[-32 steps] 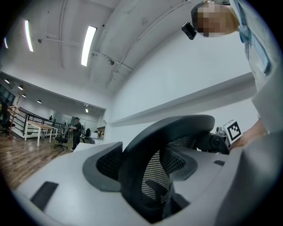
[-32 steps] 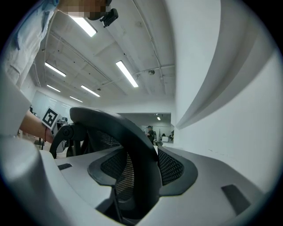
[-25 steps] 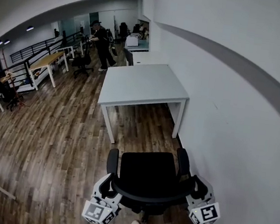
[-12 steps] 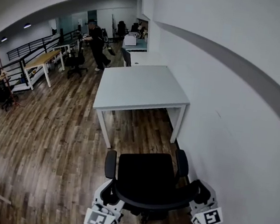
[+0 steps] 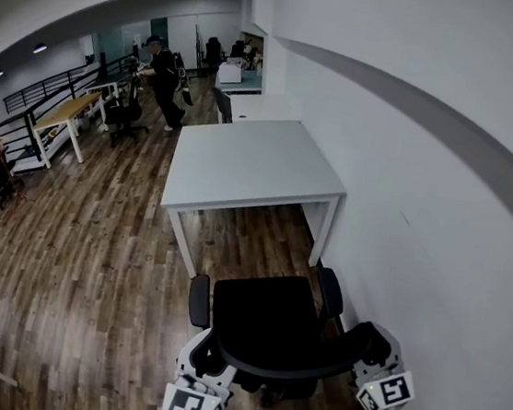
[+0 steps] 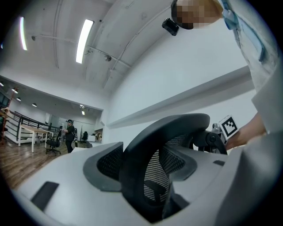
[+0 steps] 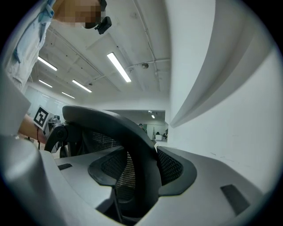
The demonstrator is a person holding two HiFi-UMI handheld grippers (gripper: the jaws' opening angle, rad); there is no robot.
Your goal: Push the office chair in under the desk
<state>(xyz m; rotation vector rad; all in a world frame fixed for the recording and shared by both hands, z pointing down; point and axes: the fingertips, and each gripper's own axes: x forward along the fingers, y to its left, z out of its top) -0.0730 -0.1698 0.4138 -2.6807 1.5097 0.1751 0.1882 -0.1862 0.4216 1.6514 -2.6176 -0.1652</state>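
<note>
The black office chair [image 5: 261, 316] stands on the wood floor just short of the white desk [image 5: 252, 162], its seat facing the desk's open front. My left gripper [image 5: 205, 358] is shut on the left end of the backrest's curved top rim. My right gripper [image 5: 370, 350] is shut on the rim's right end. In the left gripper view the black mesh backrest rim [image 6: 150, 145] fills the gap between the grey jaws of the left gripper [image 6: 146, 162]. The right gripper view shows the same rim [image 7: 132, 141] clamped in the right gripper [image 7: 141, 170].
A white wall [image 5: 422, 220] runs close along the chair's and desk's right side. Another chair [image 5: 221, 102] stands behind the desk. Farther left are wooden-topped desks [image 5: 68, 111], a black chair [image 5: 124, 114], a railing and a standing person [image 5: 166, 72].
The chair and both grippers have moved forward along the wall, and the gap between the seat and the desk's front edge has narrowed. Both grips are unchanged.
</note>
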